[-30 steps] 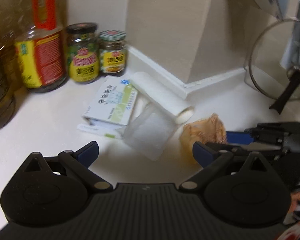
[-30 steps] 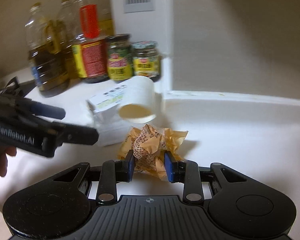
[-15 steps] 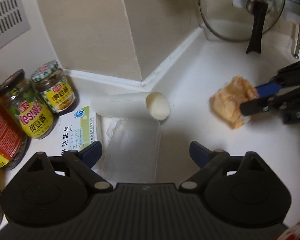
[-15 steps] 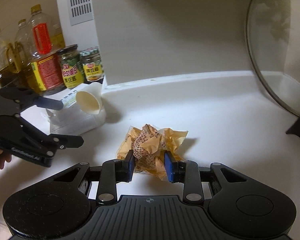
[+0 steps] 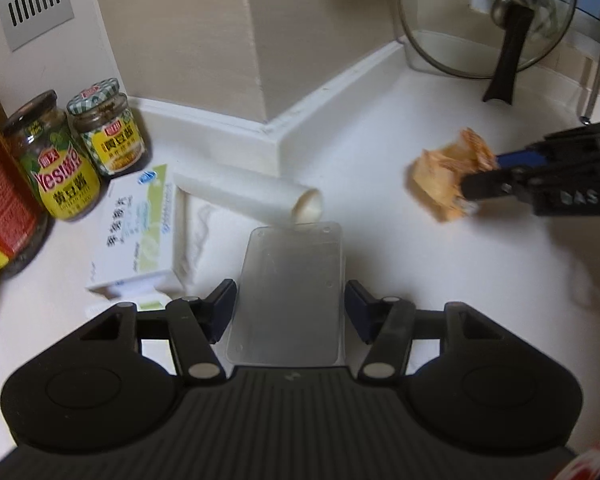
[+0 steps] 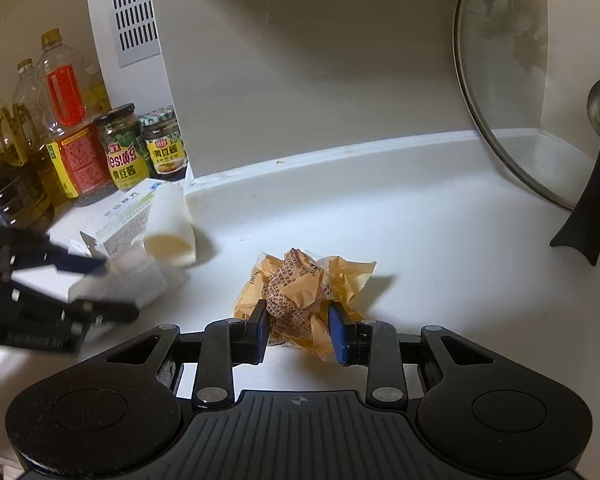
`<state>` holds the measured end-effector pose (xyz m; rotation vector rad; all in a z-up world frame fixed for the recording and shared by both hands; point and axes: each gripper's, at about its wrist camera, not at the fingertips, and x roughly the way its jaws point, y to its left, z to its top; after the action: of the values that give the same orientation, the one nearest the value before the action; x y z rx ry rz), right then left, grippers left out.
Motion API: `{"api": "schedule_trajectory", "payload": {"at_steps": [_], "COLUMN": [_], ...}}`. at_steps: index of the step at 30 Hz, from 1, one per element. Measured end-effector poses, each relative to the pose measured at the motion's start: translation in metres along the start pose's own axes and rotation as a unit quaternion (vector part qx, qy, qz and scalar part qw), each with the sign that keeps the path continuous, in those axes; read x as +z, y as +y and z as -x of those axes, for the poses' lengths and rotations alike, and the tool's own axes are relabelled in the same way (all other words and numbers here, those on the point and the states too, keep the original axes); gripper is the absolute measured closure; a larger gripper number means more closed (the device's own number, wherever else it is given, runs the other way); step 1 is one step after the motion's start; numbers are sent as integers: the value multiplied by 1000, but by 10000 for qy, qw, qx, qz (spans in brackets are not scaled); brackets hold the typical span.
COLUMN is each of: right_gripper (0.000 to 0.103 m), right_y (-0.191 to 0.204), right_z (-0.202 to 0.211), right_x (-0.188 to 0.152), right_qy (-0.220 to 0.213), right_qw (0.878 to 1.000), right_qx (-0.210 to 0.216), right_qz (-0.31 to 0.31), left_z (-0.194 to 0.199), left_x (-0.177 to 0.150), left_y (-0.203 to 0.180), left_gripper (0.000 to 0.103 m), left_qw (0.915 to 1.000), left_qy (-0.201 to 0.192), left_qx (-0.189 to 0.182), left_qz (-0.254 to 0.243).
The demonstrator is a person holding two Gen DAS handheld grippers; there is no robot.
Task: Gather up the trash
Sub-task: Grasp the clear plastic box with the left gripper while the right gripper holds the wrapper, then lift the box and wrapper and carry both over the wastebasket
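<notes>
left claw [image 5: 290, 312]: jaws just closing around clear plastic tray [image 5: 288, 280] on worktop [image 5: 440, 280]; small gaps show, no pinch yet
right claw [image 6: 298, 328]: clamped on crumpled orange wrapper [image 6: 300, 288], narrow gap
risk 1: thin tray may buckle or squirt out as the pads squeeze
risk 2: tray's far end touches white roll [image 5: 252, 198]; lifting may roll it away
risk 3: box [image 5: 140, 232] just beside tray, could get nudged

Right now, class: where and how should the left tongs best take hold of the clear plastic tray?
Probably across its two long side walls at the near end, coming in low from the front. The clear plastic tray lies flat, lengthwise between the left tongs, whose jaws have just been closing around it.
</notes>
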<state>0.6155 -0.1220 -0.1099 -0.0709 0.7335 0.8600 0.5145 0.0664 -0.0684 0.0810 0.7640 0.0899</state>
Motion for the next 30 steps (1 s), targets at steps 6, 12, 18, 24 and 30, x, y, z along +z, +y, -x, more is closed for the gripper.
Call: {"api": "schedule_trajectory", "payload": {"at_steps": [6,12,18,24,30], "right_gripper": [71,71,71,71,71], "right_y": [3,1,3,11,24], "right_z": [3,12,28,49,77], "right_x": [-1,-7,-15,-27,-46], "right_qy": [18,9,19,47,54], "right_qw": [10000,10000,9999,9999,9999], "right_qx": [-2,-49,-55,35,128], "right_qz": [-16,-85,-158,-103,-18], "left_z": [-5,2,24,55,88], "left_x": [-4,-4,-13,-35,-60], "left_y": [-2,-2,-7,-22,-39], "left_gripper": [36,50,50,50,50], "left_qw": [9999,9995,9986,9966,9950], "left_qy": [20,29,32,16,-4], "left_qx": [5,109,109,164,174], "left_qz": [168,289,509,802,981]}}
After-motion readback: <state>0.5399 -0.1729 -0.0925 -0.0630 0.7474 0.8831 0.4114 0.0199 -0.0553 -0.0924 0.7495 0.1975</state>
